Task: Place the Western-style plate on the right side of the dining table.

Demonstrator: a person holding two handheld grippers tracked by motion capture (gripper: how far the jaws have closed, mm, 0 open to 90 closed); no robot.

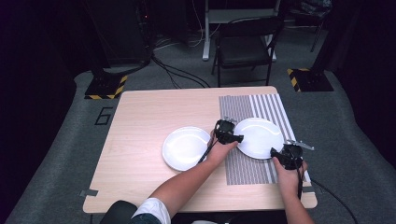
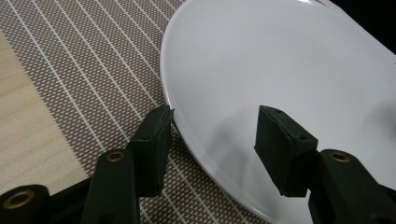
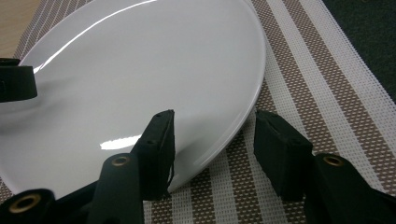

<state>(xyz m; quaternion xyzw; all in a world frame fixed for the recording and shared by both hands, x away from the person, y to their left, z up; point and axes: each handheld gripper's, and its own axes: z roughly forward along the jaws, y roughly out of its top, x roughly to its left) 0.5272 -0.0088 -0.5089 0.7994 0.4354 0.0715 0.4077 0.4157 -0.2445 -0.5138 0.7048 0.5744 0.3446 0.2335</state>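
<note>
Plate (image 1: 258,136) rests on striped mat (image 1: 247,168), rim between my parted fingers: left gripper (image 2: 212,135) and right gripper (image 3: 212,140) both ungripped. Risk: pads skid off glazed rim, plate drops.

You can read one mark: a large "6" (image 1: 104,115) outlined in dark lines on the grey floor (image 1: 56,154), just left of the table's (image 1: 144,107) far left corner. Two floor plates (image 1: 106,87) beyond the table carry yellow-and-black hazard stripes, one at the far left, the other (image 1: 309,79) at the far right; these are warning markings, with no words on them. Nothing else you see bears lettering, a brand or a number that can be read.
</note>
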